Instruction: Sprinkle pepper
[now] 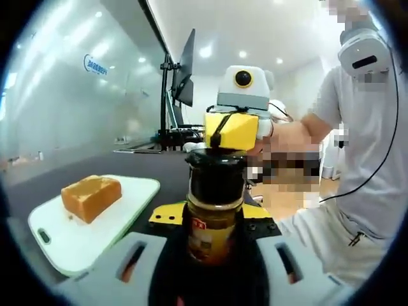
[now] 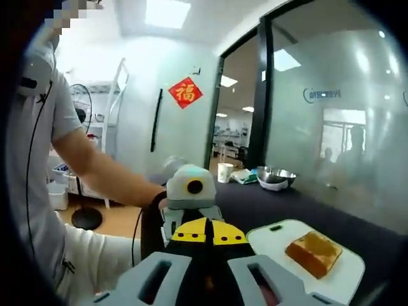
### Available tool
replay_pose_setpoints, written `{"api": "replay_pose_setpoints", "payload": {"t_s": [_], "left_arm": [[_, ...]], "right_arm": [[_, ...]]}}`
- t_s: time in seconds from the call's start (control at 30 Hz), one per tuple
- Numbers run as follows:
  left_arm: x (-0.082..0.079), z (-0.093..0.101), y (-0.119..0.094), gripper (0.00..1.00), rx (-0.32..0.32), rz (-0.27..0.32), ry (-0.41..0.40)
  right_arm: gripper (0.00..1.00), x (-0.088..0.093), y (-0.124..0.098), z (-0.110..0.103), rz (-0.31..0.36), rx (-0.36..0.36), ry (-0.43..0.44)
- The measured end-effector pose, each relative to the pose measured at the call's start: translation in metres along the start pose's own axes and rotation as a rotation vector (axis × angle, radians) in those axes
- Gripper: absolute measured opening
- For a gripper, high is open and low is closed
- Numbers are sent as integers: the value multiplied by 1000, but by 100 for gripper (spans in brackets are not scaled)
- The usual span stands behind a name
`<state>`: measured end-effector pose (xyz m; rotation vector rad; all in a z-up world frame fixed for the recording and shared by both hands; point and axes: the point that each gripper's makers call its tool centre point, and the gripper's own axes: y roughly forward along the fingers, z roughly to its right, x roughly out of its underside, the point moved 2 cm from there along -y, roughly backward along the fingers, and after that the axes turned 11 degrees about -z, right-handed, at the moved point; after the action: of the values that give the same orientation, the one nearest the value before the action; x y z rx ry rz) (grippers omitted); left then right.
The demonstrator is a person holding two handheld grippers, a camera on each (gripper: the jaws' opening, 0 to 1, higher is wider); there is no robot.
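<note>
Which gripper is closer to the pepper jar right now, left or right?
Left. The left gripper clamps the pepper jar between its jaws, above the table edge beside the cutting board. The right gripper sits right at the jar's black lid, apparently gripping it.

1 pepper jar; 1 bread slice; 1 cutting board; 1 bowl; 1 cup; 1 monitor.

I am working in an office-type lab space. Frosted glass partition walls carrying a blue logo are enclosing the room. Recessed ceiling lights are shining overhead. A monitor on a stand is standing behind the dark table. A red paper decoration is hanging on the wall.
</note>
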<state>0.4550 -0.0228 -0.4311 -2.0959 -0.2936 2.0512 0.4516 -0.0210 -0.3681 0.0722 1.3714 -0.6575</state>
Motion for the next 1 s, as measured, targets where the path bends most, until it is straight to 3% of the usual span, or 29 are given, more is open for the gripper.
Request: {"api": "replay_pose_setpoints", "payload": {"t_s": [0.03, 0.5, 0.7, 0.83, 1.0], "left_arm": [[0, 1, 0, 19, 3, 0, 10], [-1, -5, -4, 20, 0, 10, -35], [5, -7, -4, 24, -36, -17, -31], [4, -9, -7, 37, -51, -20, -41], [9, -4, -32, 36, -152, -55, 3]], "right_arm": [[0, 2, -2, -6, -21, -71, 69], [0, -5, 5, -1, 58, -33, 32], [0, -4, 4, 1, 70, -20, 40], [0, -3, 3, 2, 77, -23, 53], [0, -2, 1, 2, 82, -18, 63]]}}
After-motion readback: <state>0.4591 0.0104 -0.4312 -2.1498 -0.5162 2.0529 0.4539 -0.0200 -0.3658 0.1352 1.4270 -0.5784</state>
